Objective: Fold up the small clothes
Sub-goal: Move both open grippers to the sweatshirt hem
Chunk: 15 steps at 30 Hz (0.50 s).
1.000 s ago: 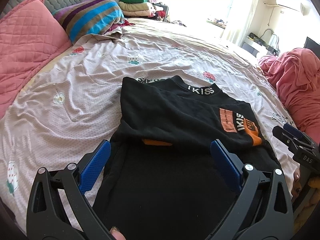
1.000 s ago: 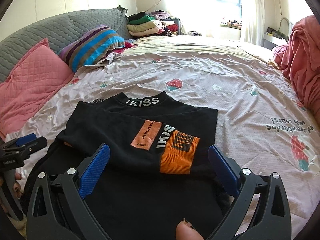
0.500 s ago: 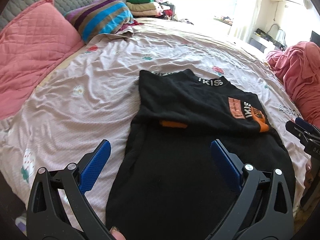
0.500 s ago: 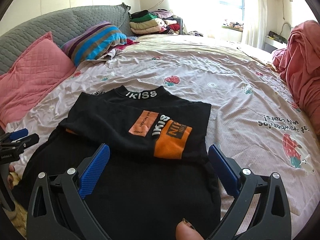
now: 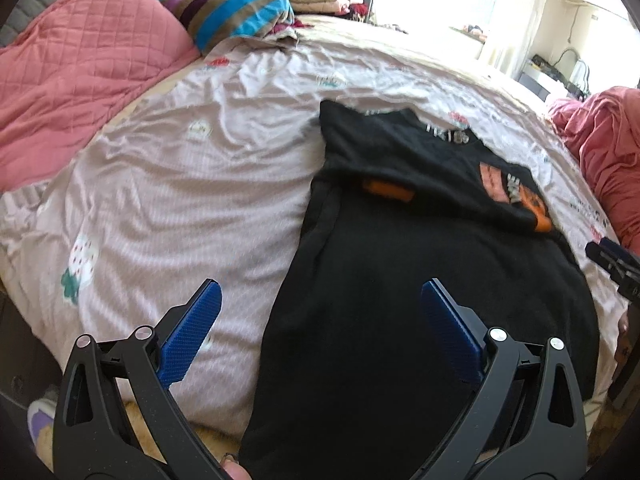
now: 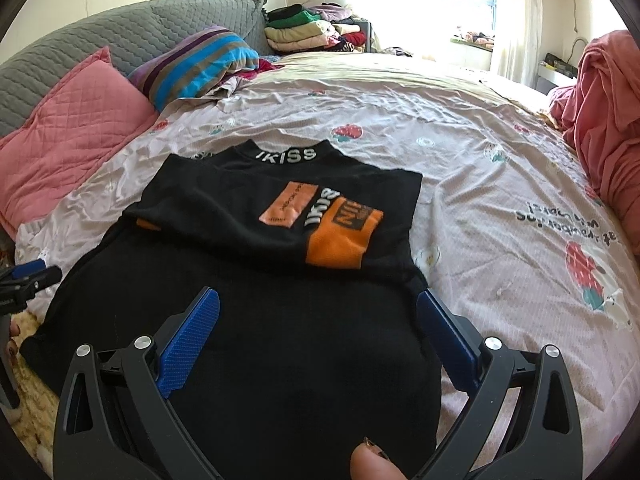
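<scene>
A black top (image 6: 248,320) lies flat on the bed (image 6: 480,168), its sleeves folded in across the chest and its lettered collar pointing toward the far pillows. The right tool (image 6: 318,320) hovers over the garment's lower half, blue fingers (image 6: 188,344) spread wide and gripping nothing; its right finger sits at the top's right edge. The left tool (image 5: 320,324) hangs over the hem's left side, likewise spread and empty, one finger above the sheet (image 5: 180,200), the other above black cloth (image 5: 400,300). A pink pillow (image 6: 68,148) and a striped pillow (image 6: 196,64) rest against the grey headboard (image 6: 120,36); folded clothes (image 6: 308,32) are stacked beyond.
</scene>
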Motion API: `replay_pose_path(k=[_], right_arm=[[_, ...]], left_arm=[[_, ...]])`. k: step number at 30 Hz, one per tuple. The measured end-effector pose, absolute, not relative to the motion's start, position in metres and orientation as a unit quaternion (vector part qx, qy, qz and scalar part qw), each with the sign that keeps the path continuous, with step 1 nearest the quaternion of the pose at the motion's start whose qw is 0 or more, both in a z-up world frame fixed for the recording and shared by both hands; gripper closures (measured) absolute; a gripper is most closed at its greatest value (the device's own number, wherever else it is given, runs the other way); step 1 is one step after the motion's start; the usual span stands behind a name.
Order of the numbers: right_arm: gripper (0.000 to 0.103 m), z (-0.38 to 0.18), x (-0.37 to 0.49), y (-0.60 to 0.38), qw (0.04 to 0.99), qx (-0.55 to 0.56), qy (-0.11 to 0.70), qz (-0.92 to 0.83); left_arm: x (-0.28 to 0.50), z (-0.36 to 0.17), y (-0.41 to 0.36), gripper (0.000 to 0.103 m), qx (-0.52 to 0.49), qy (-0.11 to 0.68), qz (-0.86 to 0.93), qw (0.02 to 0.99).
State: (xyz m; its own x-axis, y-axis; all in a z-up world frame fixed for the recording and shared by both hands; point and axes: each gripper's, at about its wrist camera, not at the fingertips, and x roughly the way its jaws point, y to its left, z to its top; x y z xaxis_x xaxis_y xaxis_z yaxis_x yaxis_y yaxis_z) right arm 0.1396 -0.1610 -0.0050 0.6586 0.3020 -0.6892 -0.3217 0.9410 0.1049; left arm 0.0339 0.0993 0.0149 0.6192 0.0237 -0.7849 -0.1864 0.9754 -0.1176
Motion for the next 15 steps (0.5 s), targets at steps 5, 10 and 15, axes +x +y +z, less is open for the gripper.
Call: replay_pose_path(k=[5, 10, 15], right_arm=[[0.005, -0.012, 0.129, -0.163, 0.905, -0.018, 0.386, 0.179], [0.005, -0.018, 0.12, -0.169, 0.903, -0.019, 0.392, 0.176], [0.005, -0.023, 0.114, -0.174, 0.899, -0.022, 0.4, 0.174]], left_arm=[[0.022, 0.008, 0.108, 0.009, -0.11, 0.447, 0.033, 0.887], [0.007, -0.001, 0.118, 0.02, -0.116, 0.472, 0.014, 0.874], [-0.005, -0.004, 0.125, 0.044, -0.135, 0.49, -0.005, 0.861]])
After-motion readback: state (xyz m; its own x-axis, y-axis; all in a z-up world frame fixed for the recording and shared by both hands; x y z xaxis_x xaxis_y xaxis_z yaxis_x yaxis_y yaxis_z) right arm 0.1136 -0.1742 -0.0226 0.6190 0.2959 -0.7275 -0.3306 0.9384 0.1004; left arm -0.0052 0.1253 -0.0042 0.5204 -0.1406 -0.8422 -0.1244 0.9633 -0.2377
